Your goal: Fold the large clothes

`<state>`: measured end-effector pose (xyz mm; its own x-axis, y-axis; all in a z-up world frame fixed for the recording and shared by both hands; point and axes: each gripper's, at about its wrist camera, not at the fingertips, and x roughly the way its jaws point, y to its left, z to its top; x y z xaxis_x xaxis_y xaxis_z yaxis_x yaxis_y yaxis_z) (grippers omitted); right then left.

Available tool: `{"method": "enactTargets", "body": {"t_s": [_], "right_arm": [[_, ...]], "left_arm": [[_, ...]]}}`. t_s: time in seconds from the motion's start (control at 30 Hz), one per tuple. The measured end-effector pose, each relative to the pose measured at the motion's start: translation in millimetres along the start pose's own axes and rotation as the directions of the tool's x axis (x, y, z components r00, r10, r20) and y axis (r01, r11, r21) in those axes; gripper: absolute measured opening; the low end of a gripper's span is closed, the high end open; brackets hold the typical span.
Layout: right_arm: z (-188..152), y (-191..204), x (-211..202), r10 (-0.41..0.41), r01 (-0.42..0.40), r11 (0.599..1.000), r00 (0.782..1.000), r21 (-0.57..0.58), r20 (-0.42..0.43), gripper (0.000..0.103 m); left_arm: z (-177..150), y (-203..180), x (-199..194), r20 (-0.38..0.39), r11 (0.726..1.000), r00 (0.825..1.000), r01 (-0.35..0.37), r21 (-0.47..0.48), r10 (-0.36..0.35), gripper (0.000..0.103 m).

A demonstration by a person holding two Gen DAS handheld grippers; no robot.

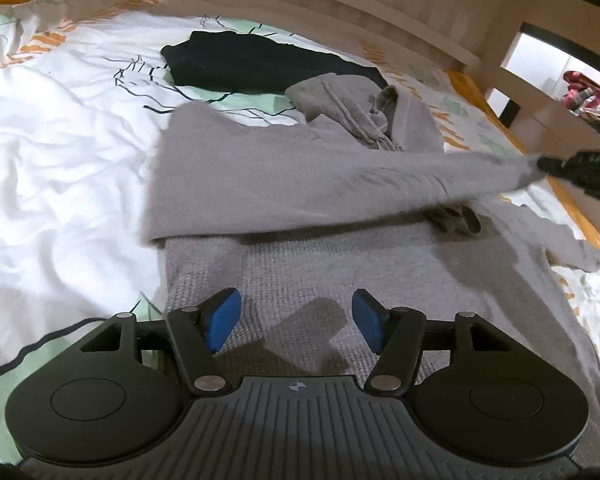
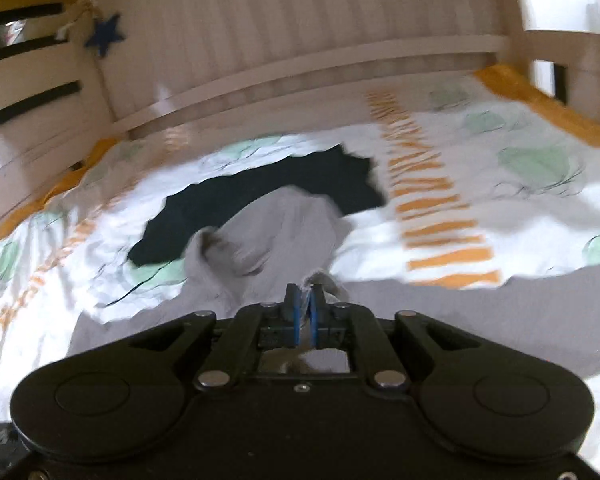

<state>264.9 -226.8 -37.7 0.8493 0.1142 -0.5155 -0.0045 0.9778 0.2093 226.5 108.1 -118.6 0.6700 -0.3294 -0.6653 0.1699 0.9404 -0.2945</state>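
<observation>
Between the right gripper's (image 2: 306, 306) pinched fingers sits a grey sweater (image 1: 300, 184) edge, stretched toward three o'clock. Left gripper (image 1: 296, 322) hovers wide apart over its flat half on the bed (image 1: 60, 160). Folding looks barely half done; a dark garment (image 1: 252, 64) waits at twelve.

Black gripper (image 1: 296, 322), blue fingers (image 1: 224, 318)

sweater (image 1: 300, 184) on bed (image 1: 60, 152), trousers (image 1: 252, 64) behind

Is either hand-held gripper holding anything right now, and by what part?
The right hand-held gripper is shut on an edge of the grey sweater, pulling it taut. The left hand-held gripper is open above it, holding nothing.
</observation>
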Motion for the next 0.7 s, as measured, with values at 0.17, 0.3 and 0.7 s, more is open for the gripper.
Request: {"method": "enactTargets", "body": {"t_s": [0.17, 0.3, 0.7], "right_arm": [[-20, -25, 47, -0.099, 0.099, 0.995, 0.983, -0.008, -0.154, 0.018], [-43, -25, 62, -0.166, 0.151, 0.985, 0.961, -0.084, -0.22, 0.054], [-64, 9, -3, 0.014, -0.031, 0.994, 0.987, -0.104, -0.157, 0.063]], "left_arm": [[1, 3, -4, -0.015, 1.0, 1.0, -0.007, 0.0, 0.007, 0.06], [9, 7, -21, -0.012, 1.0, 1.0, -0.002, -0.014, 0.002, 0.06], [26, 68, -25, -0.075, 0.981, 0.993, -0.102, -0.164, 0.091, 0.063]]}}
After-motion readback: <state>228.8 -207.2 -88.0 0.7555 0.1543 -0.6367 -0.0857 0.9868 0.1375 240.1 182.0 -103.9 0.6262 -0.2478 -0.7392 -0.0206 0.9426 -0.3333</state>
